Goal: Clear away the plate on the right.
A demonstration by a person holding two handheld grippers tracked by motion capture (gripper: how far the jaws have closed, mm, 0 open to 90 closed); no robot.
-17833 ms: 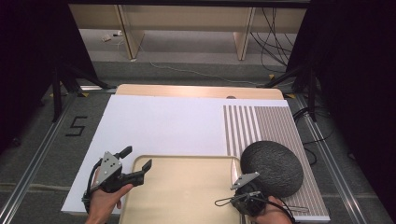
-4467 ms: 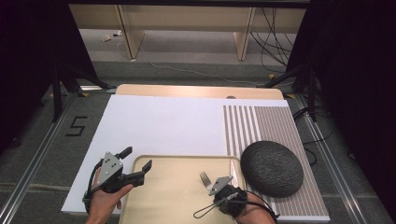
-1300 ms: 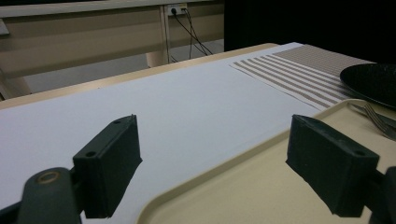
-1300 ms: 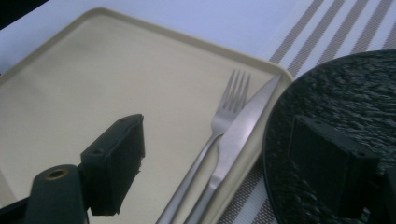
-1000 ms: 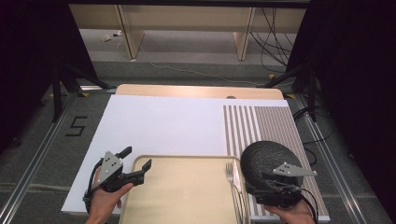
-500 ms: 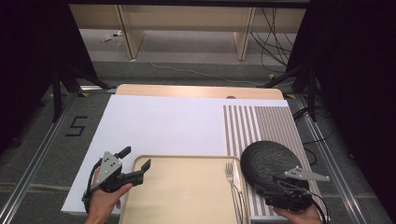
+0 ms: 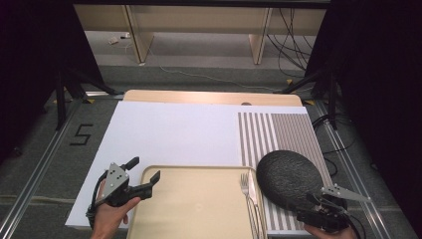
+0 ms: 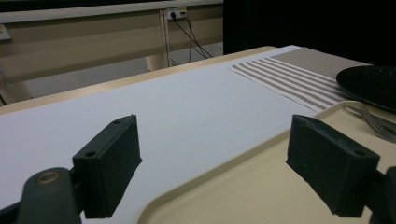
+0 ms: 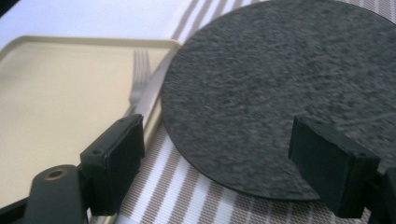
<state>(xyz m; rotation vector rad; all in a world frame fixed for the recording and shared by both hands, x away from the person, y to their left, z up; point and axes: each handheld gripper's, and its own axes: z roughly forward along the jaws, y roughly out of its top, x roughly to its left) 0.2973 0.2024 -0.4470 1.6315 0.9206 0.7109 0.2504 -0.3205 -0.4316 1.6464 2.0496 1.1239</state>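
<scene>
- The right tongs (image 7: 318, 204) hang released at the near edge of the dark round plate (image 7: 291, 179), which lies on the striped mat (image 7: 278, 132).
- The left tongs (image 7: 144, 174), also released, straddle the tray (image 7: 194, 204) corner.
- The right gripper view shows the fork (image 9: 138, 74) beside the plate.
- White desk (image 7: 169, 129) lies open beyond.

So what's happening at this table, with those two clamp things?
A person holds a two-jaw gripper in each hand. The right gripper is open at the near edge of a dark round plate, which lies on a striped placemat; it is not gripping it. The left gripper is open too, straddling the far left corner of a beige tray. A fork and a knife lie along the tray's right side, next to the plate.
</scene>
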